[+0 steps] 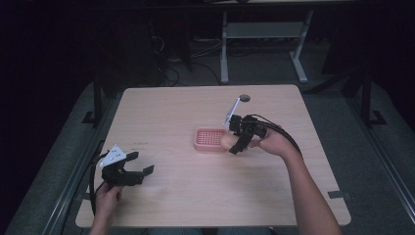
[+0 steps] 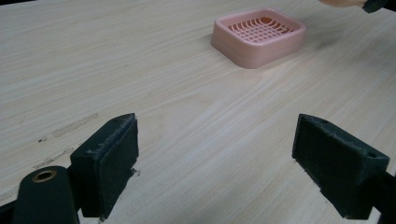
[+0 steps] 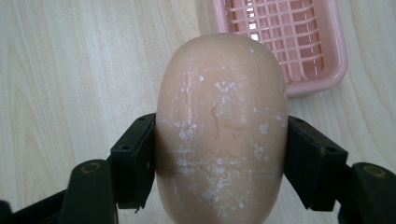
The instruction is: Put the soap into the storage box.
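Right gripper (image 3: pixel 219 154) is clamped on a smooth oval peach-coloured bar of soap (image 3: pixel 220 135) — a black pad pressed to each long side, whitish scuffs on the soap's face. In the right gripper view the soap juts past the jaw tips toward 12 o'clock, and the pink plastic slatted soap dish (image 3: pixel 299 42) lies beyond it at approx 1 o'clock, on the table, not touching the soap.

High view: the right gripper (image 1: pixel 234 143) sits just beside the dish's (image 1: pixel 211 139) edge at 3 o'clock, soap (image 1: pixel 227 141) at its tip near the dish rim; can't tell if it overlaps the rim. The person's right hand (image 1: pixel 274 142) holds the tool w/ forearm coming in from 5 o'clock, jaws aimed toward 9 o'clock.

Left gripper (image 1: pixel 139 164) is at the pale wood-grain table's (image 1: pixel 171 112) 8 o'clock corner area, well apart from the dish — jaws spread wide, nothing between them. Left hand (image 1: pixel 105 198) grips it from 6 o'clock. In the left gripper view the dish (image 2: pixel 259 36) lies at approx 1 o'clock, far ahead of the open pads.
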A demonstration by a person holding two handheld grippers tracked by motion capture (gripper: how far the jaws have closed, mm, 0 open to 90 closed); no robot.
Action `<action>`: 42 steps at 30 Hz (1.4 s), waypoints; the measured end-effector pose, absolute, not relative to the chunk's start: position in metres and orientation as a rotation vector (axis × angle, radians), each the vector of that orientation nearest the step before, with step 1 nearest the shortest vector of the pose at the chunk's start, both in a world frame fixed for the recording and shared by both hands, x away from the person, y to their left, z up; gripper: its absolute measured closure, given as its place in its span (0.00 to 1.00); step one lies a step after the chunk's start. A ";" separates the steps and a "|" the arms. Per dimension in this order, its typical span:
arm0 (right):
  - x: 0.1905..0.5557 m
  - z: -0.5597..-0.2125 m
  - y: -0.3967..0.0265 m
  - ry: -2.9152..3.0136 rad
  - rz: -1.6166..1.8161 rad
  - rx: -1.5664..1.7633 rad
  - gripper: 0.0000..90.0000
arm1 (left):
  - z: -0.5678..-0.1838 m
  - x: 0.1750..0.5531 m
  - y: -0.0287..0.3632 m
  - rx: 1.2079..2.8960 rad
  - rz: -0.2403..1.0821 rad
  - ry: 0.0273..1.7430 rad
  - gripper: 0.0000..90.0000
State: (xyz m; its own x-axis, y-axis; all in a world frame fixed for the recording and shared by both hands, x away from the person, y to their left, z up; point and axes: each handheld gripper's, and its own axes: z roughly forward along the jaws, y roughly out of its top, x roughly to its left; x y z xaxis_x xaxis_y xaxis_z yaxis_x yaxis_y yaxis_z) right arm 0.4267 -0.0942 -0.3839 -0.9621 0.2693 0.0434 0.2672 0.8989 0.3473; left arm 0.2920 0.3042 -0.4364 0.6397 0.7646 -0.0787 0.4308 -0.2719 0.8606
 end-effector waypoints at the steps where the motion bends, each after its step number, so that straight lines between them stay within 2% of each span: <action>1: 0.428 -0.385 -0.093 3.059 0.550 0.431 0.35 | -0.437 0.292 0.304 1.906 0.440 0.944 0.16; 42: 0.461 -0.369 -0.056 3.071 0.525 0.362 0.35 | -0.436 0.292 0.305 1.893 0.437 0.950 0.16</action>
State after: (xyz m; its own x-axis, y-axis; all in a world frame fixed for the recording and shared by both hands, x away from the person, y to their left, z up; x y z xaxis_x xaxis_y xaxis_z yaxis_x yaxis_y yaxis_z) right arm 0.4606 -0.0556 -0.3693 -0.9734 0.2266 0.0337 0.2250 0.9175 0.3281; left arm 0.2921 0.3048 -0.4362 0.6357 0.7667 -0.0894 0.4316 -0.2571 0.8647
